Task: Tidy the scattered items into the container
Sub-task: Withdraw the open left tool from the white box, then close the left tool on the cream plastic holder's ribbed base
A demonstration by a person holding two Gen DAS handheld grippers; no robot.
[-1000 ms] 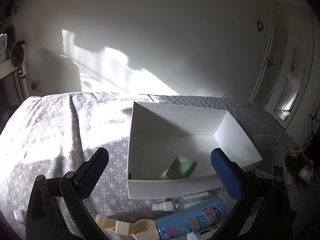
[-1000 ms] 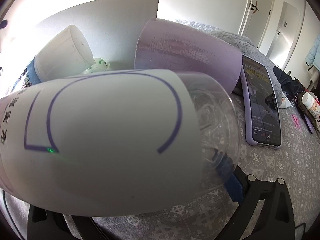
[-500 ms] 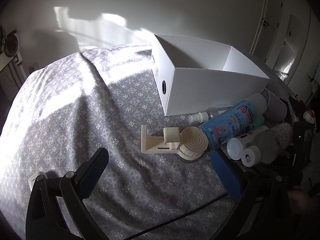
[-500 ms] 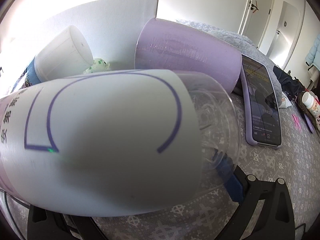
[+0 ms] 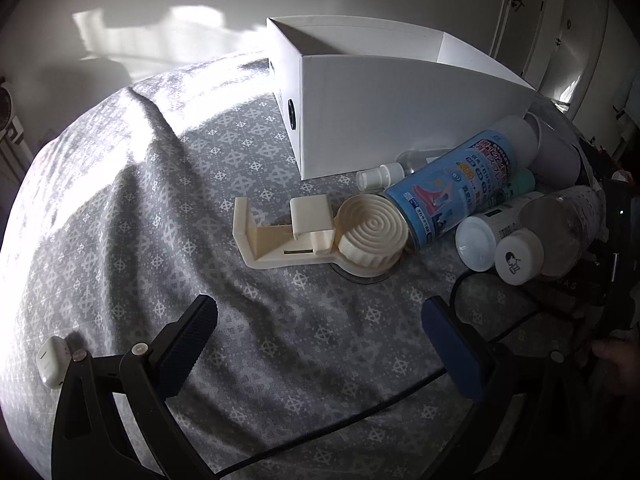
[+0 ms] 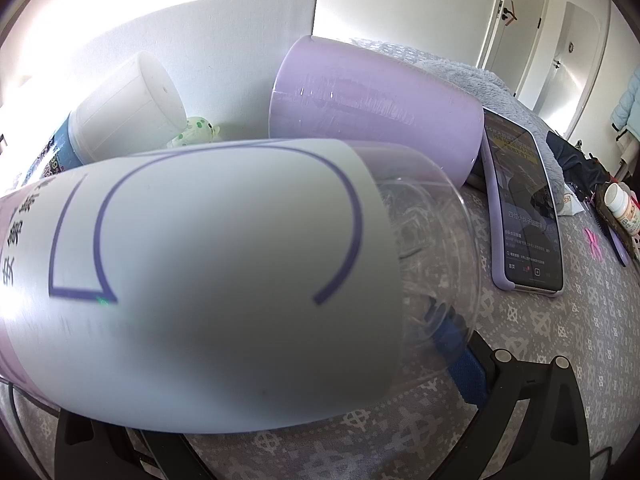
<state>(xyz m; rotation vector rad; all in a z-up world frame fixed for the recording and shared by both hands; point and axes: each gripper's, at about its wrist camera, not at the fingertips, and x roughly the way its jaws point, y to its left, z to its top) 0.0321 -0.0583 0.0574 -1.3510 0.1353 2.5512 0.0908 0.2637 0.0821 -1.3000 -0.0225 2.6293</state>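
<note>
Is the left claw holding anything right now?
No. The left claw is open above the patterned bedspread, with nothing between its blue pads; the cream tape dispenser lies ahead of it, untouched.

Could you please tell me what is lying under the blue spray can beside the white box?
The blue spray can rests on a small clear spray bottle and a pale green item. Only the bottle's white nozzle and shoulder show; the can covers the rest.
</note>
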